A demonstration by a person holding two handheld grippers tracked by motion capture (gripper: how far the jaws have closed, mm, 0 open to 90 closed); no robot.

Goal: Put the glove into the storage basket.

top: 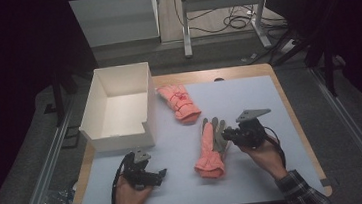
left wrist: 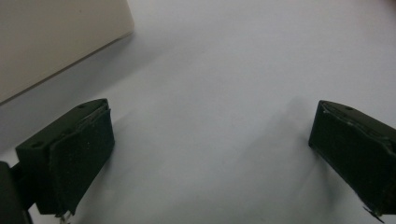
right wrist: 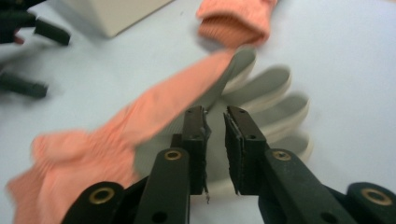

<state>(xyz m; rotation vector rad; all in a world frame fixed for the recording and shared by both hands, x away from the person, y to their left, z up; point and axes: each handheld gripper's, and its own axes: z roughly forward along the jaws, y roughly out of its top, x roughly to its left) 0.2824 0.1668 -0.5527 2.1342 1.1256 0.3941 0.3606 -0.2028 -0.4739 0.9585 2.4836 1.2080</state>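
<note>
I've got my right tongs (right wrist: 215, 122) parted a narrow slot and gripping nothing, poised over the grey palm of the salmon-and-grey knitted work glove (top: 211, 148) lying flat mid-worktop, probably to pinch its palm for the open white cardboard box (top: 119, 106) at ten o'clock; my left tongs (left wrist: 210, 154) wait spread wide and empty; the high view adds a second salmon glove (top: 179, 102) at twelve o'clock
</note>
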